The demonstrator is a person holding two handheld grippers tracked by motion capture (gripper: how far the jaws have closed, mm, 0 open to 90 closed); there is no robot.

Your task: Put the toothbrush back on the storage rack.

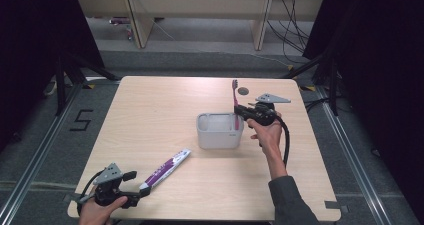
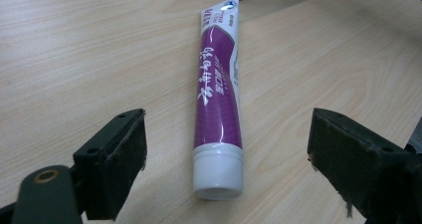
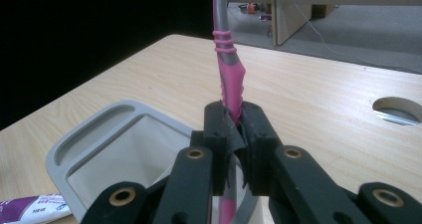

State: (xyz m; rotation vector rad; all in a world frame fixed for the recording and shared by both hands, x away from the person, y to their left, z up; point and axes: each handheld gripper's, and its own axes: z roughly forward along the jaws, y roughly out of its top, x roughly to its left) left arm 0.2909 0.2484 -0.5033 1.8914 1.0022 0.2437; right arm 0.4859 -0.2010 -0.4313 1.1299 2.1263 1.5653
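Observation:
A pink and grey toothbrush point(image 1: 235, 101) stands upright over the right end of a grey holder cup point(image 1: 219, 131). My right gripper point(image 1: 241, 111) is shut on its handle; in the right gripper view the pads clamp the toothbrush point(image 3: 229, 82) above the cup point(image 3: 94, 147). A purple and white toothpaste tube point(image 1: 165, 169) lies flat on the table at the front left. My left gripper point(image 1: 136, 189) is open by its cap end; in the left gripper view the tube point(image 2: 217, 104) lies between the spread jaws, cap toward the camera, untouched.
The wooden table point(image 1: 150, 110) has a round cable hole point(image 1: 243, 91) behind the cup. Black curtains flank both sides, and desk legs and cables stand on the floor beyond the far edge.

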